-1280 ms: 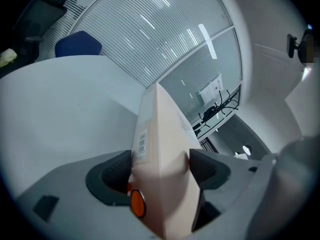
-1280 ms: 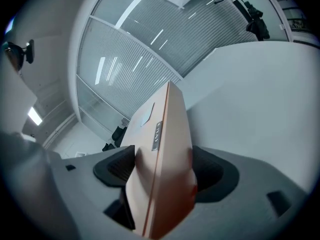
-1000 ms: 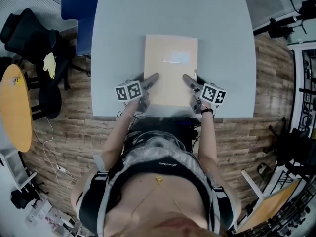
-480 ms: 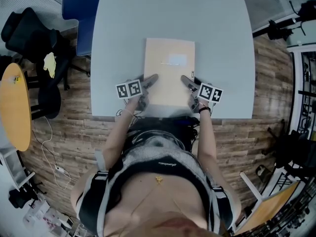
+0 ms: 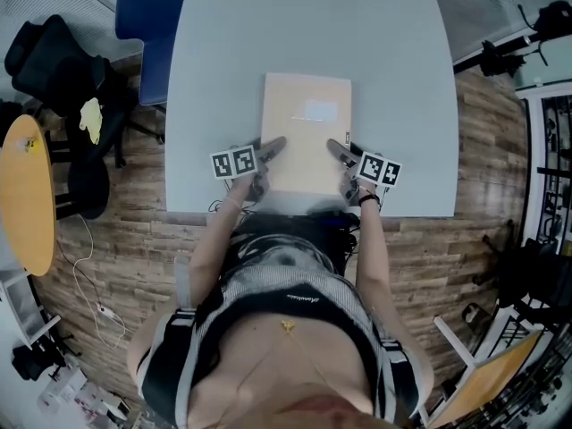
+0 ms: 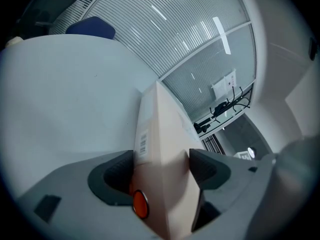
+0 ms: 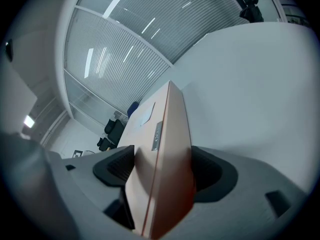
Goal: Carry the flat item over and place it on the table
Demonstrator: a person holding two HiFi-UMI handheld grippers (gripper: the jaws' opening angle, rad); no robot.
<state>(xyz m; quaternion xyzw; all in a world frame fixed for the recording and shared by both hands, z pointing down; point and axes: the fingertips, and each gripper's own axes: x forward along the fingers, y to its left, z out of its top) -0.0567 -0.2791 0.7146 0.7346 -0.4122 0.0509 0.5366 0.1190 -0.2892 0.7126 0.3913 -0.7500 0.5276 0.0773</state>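
Note:
A flat tan cardboard box [image 5: 307, 128] with a white label on top lies over the grey table [image 5: 214, 52], near its front edge. My left gripper [image 5: 271, 146] clamps the box's near left corner, its jaws pressed on both faces of the box [image 6: 162, 149]. At the near right corner my right gripper [image 5: 336, 148] is shut on the box [image 7: 167, 149] the same way. Whether the box rests on the tabletop or hangs just above it cannot be told.
A blue chair [image 5: 150, 25] stands at the table's far left corner. Black office chairs [image 5: 63, 79] and a round wooden table [image 5: 25, 195] are on the left. Stands and racks [image 5: 536, 105] fill the right side. Bare tabletop surrounds the box.
The box and both grippers have shifted slightly away from me and lower toward the tabletop; in the last half second they barely move.

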